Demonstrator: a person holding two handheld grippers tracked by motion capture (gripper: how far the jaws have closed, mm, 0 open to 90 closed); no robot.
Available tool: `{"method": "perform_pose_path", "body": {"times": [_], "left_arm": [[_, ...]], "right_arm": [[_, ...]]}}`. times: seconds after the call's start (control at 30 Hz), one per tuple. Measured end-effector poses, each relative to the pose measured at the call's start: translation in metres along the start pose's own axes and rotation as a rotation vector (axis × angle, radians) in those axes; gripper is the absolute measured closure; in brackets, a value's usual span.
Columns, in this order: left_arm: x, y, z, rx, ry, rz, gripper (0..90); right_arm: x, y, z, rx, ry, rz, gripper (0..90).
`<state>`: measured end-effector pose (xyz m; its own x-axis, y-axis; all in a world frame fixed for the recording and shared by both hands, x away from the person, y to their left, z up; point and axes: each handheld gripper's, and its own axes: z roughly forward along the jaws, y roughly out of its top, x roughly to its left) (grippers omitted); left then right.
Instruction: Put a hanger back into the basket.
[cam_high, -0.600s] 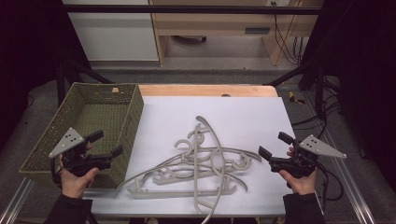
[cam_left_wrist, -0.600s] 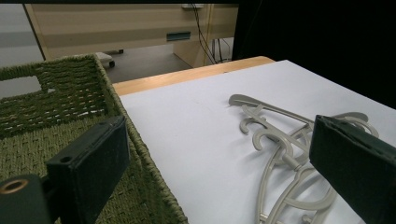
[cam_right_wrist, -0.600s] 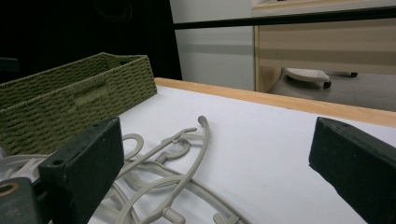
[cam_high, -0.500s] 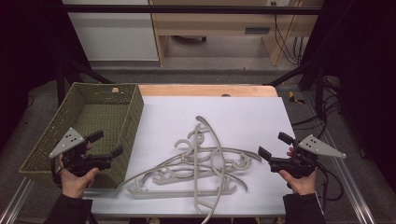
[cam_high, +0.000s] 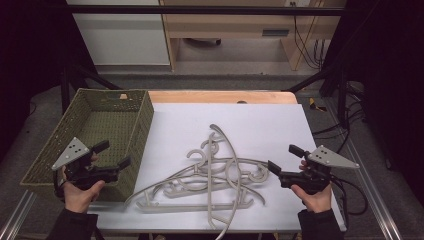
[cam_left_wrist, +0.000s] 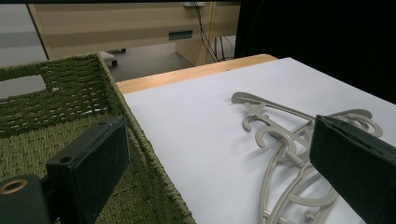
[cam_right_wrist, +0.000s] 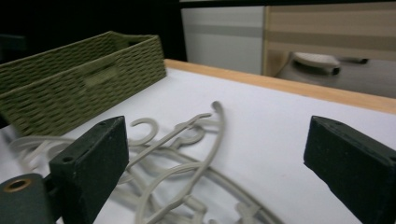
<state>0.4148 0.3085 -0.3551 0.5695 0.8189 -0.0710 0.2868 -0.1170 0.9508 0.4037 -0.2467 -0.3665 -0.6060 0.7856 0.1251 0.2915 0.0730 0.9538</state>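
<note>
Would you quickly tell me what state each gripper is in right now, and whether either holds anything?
Left gripper: open, holding nothing, above the green basket.
Right gripper: open, holding nothing, beside the hangers.

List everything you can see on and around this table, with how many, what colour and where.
hangers: a tangled pile, exact count unclear, pale grey, on the white sheet toward the near edge
basket: one, green woven, empty, at the table's left side
white sheet: one, white, covering most of the table
table: one, light wood edge at the far side
cabinet: one, white, on the floor behind
left claw: one, black, open, held over the basket's near corner
right claw: one, black, open, right of the hangers
</note>
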Motion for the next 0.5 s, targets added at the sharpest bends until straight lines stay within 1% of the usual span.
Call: {"method": "perform_pose_path", "body": {"times": [0.03,0.07,0.2,0.27,0.3,0.33,0.43,0.47,0.5], "left_arm": [[0.0,0.0,0.0,0.0,0.0,0.0,4.6],[0.0,0.0,0.0,0.002,0.0,0.001,4.6],[-0.001,0.0,0.0,0.003,0.002,0.003,4.6],[-0.001,0.0,-0.001,0.002,0.003,0.005,4.6],[-0.001,0.0,-0.001,0.002,0.003,0.005,4.6],[0.0,0.001,-0.002,0.004,0.005,0.008,4.7],[0.0,0.0,-0.001,0.001,0.005,0.002,4.7],[-0.001,0.0,-0.001,0.002,0.004,0.004,4.7],[-0.001,0.0,-0.001,0.004,0.003,0.006,4.7]], "right_arm": [[0.0,0.0,0.0,0.0,0.0,0.0,7.8],[0.008,-0.001,0.006,0.034,0.022,-0.021,9.0],[0.021,-0.005,0.017,0.1,0.046,-0.034,11.6],[0.028,-0.008,0.021,0.142,0.051,-0.023,12.7],[0.028,-0.008,0.021,0.142,0.051,-0.023,12.7],[0.034,-0.012,0.025,0.172,0.062,-0.019,14.0],[0.041,-0.019,0.03,0.21,0.073,-0.013,14.4],[0.044,-0.022,0.032,0.223,0.068,-0.005,14.4],[0.046,-0.024,0.034,0.236,0.073,-0.011,14.8]]}}
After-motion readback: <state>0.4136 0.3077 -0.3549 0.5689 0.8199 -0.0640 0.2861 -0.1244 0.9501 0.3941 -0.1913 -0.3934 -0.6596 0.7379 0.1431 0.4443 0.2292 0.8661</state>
